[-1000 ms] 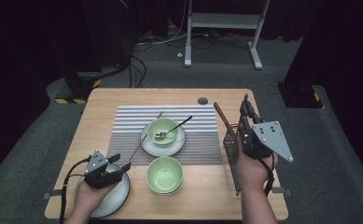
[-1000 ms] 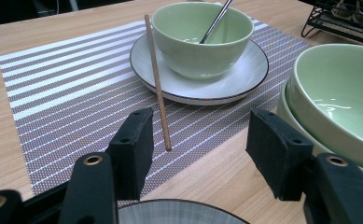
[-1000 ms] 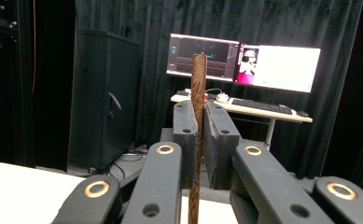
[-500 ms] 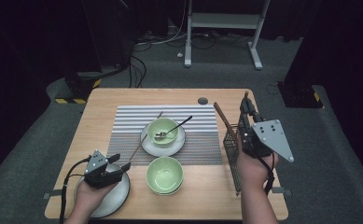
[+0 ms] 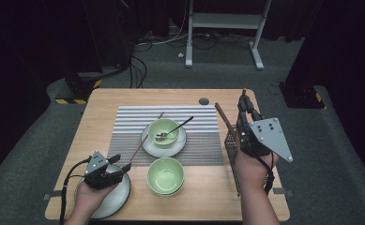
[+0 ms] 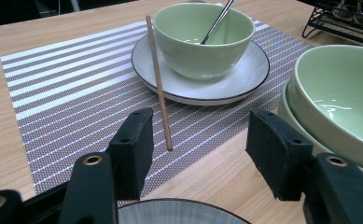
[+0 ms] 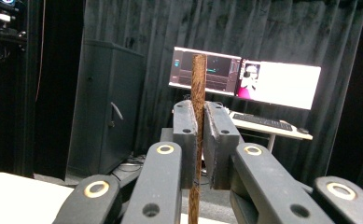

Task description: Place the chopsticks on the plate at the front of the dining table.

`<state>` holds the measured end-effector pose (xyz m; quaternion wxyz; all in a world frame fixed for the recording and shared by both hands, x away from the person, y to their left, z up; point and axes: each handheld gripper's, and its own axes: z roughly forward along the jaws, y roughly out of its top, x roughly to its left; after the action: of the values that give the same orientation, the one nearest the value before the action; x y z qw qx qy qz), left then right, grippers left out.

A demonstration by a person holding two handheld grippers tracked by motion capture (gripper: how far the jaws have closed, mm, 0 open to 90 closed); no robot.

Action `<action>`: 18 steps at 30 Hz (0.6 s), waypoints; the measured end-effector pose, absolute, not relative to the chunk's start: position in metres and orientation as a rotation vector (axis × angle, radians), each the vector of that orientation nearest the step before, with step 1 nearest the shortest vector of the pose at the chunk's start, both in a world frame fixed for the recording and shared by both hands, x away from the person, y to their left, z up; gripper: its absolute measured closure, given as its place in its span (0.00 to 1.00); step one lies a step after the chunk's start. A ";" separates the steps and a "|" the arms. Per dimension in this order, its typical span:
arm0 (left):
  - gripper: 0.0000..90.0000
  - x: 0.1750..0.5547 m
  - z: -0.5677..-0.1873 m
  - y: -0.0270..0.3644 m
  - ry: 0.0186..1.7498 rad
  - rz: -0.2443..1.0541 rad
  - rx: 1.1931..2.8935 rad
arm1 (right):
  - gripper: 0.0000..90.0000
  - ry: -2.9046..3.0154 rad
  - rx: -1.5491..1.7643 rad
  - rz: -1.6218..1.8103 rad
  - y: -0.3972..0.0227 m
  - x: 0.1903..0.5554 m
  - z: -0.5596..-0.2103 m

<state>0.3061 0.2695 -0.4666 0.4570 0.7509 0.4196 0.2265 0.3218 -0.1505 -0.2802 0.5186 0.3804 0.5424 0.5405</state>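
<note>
One brown chopstick stood nearly upright, its long axis running up past my right gripper, pinched between the pads. My left gripper hung spread above a plate.

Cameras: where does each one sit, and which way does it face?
High view: above the person's side, facing forward and down on the wooden table; both forearms show.
Left gripper view: rides the left gripper, low over the table, facing the pale green bowl holding a metal spoon, also in the high view.
Right gripper view: rides the right gripper, facing level at monitors; its jaws clamp a brown wooden chopstick.
</note>
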 end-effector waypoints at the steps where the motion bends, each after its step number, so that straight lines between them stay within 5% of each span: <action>1: 0.46 0.306 -0.467 0.270 1.034 0.558 1.851 | 0.93 1.301 0.912 1.297 -0.150 0.322 -0.280; 18: 0.46 0.306 -0.465 0.271 1.034 0.559 1.843 | 0.93 1.339 0.900 1.334 -0.131 0.325 -0.286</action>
<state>0.3058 0.2712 -0.4652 0.4597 0.7487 0.4202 0.2269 0.3248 -0.1314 -0.2855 0.5003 0.3724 0.5538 0.5517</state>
